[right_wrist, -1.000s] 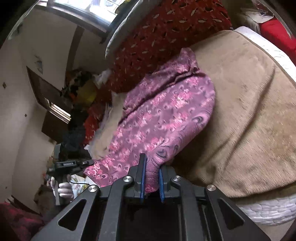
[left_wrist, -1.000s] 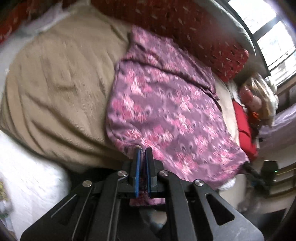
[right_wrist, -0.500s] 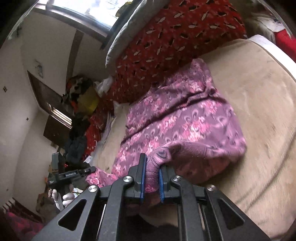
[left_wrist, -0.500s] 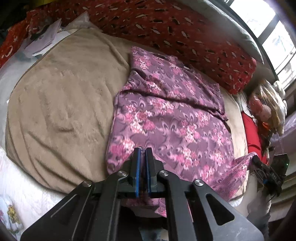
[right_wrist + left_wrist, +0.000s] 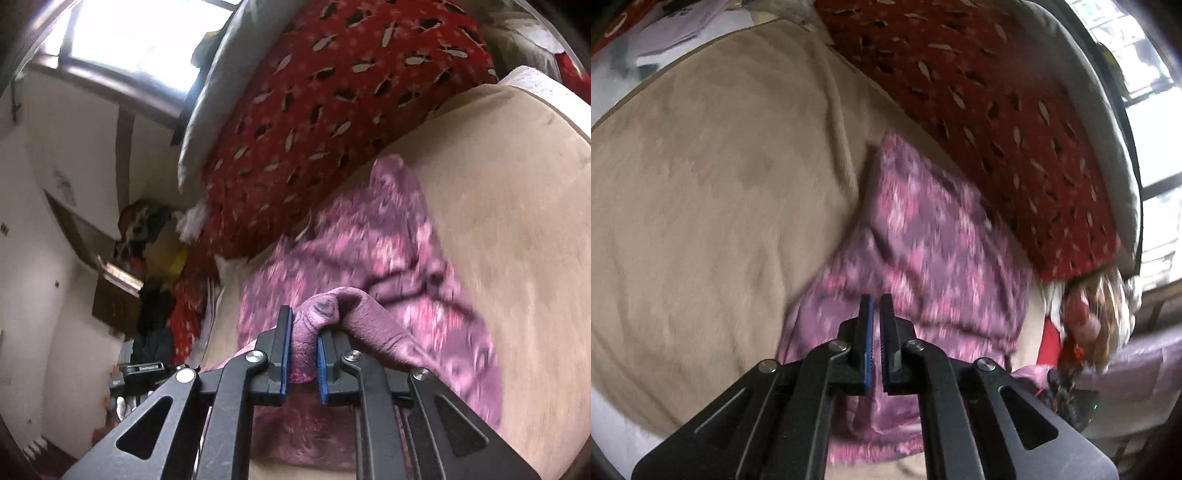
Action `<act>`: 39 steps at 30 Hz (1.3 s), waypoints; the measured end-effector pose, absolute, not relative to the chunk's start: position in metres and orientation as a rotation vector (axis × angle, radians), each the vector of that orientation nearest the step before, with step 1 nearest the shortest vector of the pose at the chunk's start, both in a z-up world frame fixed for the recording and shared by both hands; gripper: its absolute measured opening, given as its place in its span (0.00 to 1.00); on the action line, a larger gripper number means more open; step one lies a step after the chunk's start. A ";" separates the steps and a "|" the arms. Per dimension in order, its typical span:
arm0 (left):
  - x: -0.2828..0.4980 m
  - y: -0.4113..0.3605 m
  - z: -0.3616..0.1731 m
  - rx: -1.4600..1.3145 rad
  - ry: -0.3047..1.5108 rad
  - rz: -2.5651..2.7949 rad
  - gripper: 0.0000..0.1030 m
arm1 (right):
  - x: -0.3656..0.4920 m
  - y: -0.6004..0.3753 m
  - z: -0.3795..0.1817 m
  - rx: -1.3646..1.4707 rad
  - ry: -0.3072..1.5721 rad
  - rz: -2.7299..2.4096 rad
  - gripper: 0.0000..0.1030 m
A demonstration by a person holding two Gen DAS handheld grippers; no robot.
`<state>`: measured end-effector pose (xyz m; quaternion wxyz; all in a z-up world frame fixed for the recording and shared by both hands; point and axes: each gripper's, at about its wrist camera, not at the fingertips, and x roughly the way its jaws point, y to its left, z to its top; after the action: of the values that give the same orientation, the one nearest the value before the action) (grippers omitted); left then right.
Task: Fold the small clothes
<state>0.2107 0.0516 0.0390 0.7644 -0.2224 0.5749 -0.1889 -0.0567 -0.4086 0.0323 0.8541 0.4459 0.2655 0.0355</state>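
Note:
A purple garment with a pink flower print [image 5: 923, 236] lies on the tan blanket [image 5: 701, 206], its near part doubled over toward the far end. My left gripper [image 5: 876, 306] is shut on one near corner of the cloth, which hangs below the fingers. My right gripper [image 5: 303, 325] is shut on a bunched fold of the same garment [image 5: 369, 258], whose plain purple underside shows at the pinch. Both views are blurred by motion.
A red patterned bolster [image 5: 997, 103] runs along the far side of the blanket, with a grey cushion [image 5: 221, 74] and a window behind it. A doll and red cloth [image 5: 1086, 314] lie at the right end. The other gripper [image 5: 144, 369] shows at lower left.
Both grippers have carried the near edge of the garment forward over its far part, toward the red bolster. The garment now looks shorter and doubled.

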 end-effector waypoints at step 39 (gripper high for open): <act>0.181 0.006 -0.036 -0.083 1.314 -0.656 0.59 | -0.057 -0.427 -0.003 0.684 0.791 -0.207 0.46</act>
<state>0.1815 0.0064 -0.0357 0.7415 -0.0381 0.5993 -0.2992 -0.0574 -0.4269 -0.0034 0.8612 0.3261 0.3772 -0.0985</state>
